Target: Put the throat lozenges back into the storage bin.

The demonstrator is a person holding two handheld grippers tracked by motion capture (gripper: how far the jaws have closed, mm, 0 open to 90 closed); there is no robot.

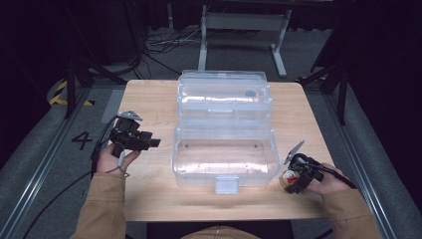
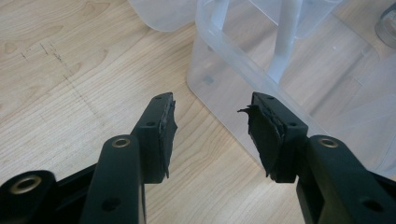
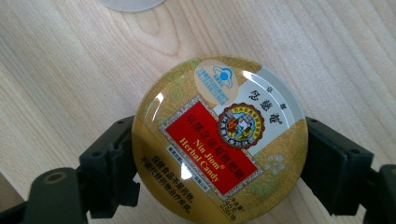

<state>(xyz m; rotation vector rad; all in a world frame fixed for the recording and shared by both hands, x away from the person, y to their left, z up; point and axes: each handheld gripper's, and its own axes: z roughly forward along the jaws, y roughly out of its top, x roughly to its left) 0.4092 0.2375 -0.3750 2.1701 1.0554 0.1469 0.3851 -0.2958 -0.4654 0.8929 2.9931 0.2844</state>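
Gold candy tin (image 3: 219, 140) sits between the right gripper's (image 1: 297, 178) jaws, low at the table's (image 1: 149, 99) right edge beside the clear box (image 1: 225, 158); they seem to press its rim. That slick round rim could slip. Left gripper (image 2: 212, 126) gapes wide, empty.

We list: round candy tin (image 3: 219, 140), gold leaf-patterned with red label; clear storage box (image 1: 225, 130); pale woodgrain counter (image 1: 149, 194); black tongs (image 2: 212, 126).
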